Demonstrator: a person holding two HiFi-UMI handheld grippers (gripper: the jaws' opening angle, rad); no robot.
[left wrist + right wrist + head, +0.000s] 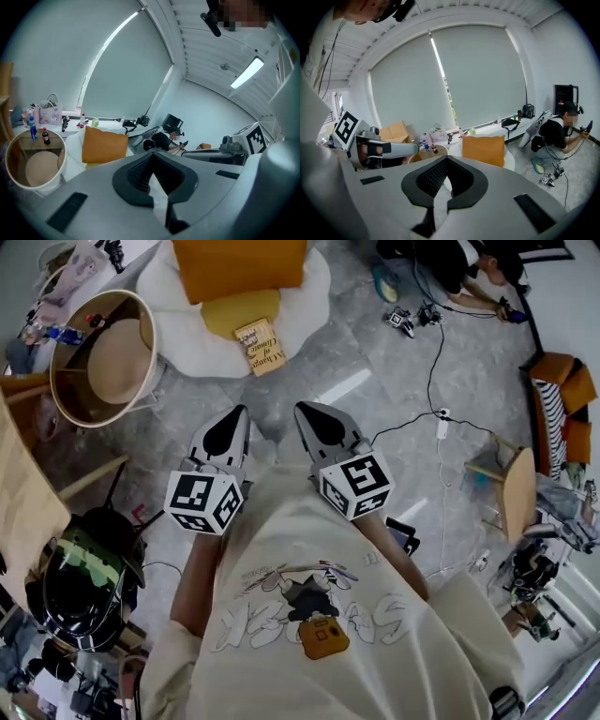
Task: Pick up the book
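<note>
Book [260, 346], a tan paperback with dark print on its cover, lies flat ahead of both claws and well apart from them, on a yellow seat pad [225, 310] of a white rounded chair [187, 338]; it sits between the lines along which the two claws point, a shade closer to the left one's. Its long axis runs mostly away from the claws, with the near end skewed towards the right claw's side.

Left gripper [231, 427]: jaws together, nothing between them. Right gripper [317, 423]: jaws likewise closed and empty. Judged nearer: the left, by a small margin only; either could reach.

Surroundings, from the claws:
- a large orange cushion [239, 266] stands just beyond the book, closing off its far end;
- a round wooden side table with a pale rim [150, 348] stands ahead and left of the left gripper, beside the chair, with small bottles on its far edge;
- a white cable [433, 352] trails over the grey floor [366, 362] ahead and right of the right gripper;
- a person [455, 263] crouches far ahead to the right.

Obstruction: none seen on the floor between the claws and the chair. Judgement: the jaws must open before any grip, and the book's flat lie leaves only an edge to take.
</note>
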